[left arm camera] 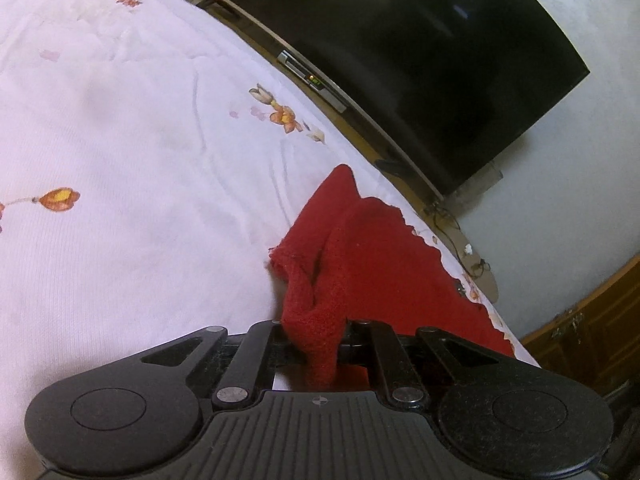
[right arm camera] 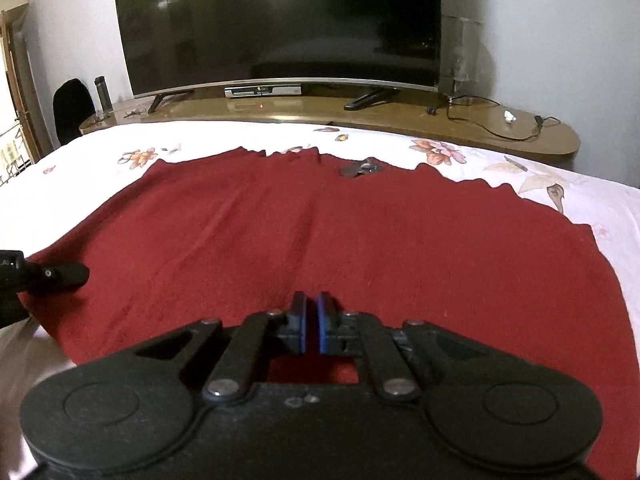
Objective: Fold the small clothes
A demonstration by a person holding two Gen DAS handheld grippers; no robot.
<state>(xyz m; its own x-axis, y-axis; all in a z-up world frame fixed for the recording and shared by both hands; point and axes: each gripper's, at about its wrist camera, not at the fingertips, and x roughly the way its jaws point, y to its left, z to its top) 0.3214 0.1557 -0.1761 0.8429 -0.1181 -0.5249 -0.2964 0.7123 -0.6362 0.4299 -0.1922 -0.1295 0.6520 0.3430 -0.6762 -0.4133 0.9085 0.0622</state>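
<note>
Red knit garment [right arm camera: 320,240] lies spread flat on the bed [left arm camera: 120,140], over a white floral sheet, near the edge that faces the TV [right arm camera: 280,20]; most of it is smooth, shallow creases running front to back; far hem wavy, with a small grey tag or label [right arm camera: 358,169] near it, too small to read.

Left claw [left arm camera: 316,336] is clamped on a bunched edge of the garment; in the left wrist view the cloth rises from the bed into the jaws and a tail of it hangs through the gap; fingers themselves are hidden by the fabric; from the right wrist view one left finger [right arm camera: 60,274] sits at the garment's left edge, so the grip looks like a side edge or corner; judgement: held there so that side can be lifted and carried across for a fold.

Right claw [right arm camera: 312,320] hovers low over the near middle of the garment; its blue-faced pads [right arm camera: 324,320] are nearly together with a thin gap, nothing between them; whether the tips touch the cloth I cannot tell; judgement: parked on the centre line either to pin the cloth as a fold axis or waiting to take the near hem.

Judgement on progress: early; garment is laid out, no fold visible yet.

Risk, as I read it: loose knit stretches and drags; pulling from one side only may slide the whole piece on the sheet unless the middle is held down.
</note>
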